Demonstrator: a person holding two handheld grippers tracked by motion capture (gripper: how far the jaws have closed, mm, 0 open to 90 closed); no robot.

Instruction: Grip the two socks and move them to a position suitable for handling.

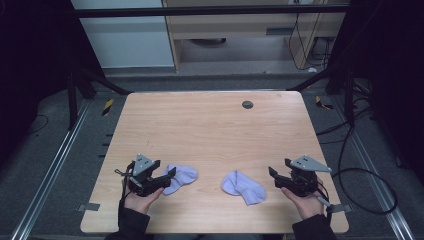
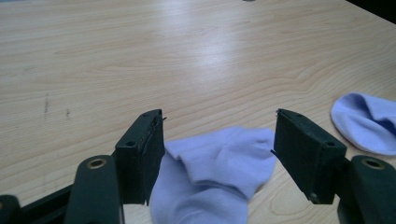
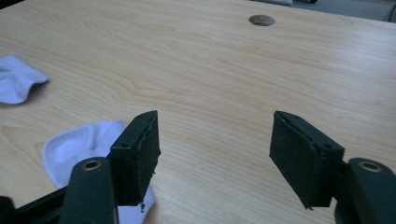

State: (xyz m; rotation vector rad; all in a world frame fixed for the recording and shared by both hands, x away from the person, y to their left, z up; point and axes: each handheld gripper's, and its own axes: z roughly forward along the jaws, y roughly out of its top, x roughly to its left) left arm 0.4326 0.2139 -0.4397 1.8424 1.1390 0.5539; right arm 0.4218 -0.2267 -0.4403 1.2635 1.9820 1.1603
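Two pale lilac socks lie on the near half of the wooden table (image 1: pixel 210 125). The left sock (image 1: pixel 181 177) sits near the front edge with its long axis running from lower left up to the right, its rounded end pointing toward the middle of the table. The right sock (image 1: pixel 242 187) lies well apart from it, long axis slanting from upper left down to the right, its open cuff at the upper left.

Here's the left gripper (image 1: pixel 171 174), right at the left sock: jaws spread wide, one on either side of the fabric. In the left gripper view the sock (image 2: pixel 212 179) rises between the black pads (image 2: pixel 306 156); the left-hand pad looks to be brushing the cloth, though that is hard to be sure of, and the right-hand pad stands clear. No squeeze on it. The left hand (image 1: pixel 141 199) comes in from the bottom edge, cupped under the tool, tool lying low and aimed right.

Over to the right gripper (image 1: pixel 272 172): jaws wide apart with only bare table between them, its tips just beside the right sock but not touching. The right hand (image 1: pixel 306 204) holds it low, aimed left, cable (image 1: pixel 365 195) trailing off the table.
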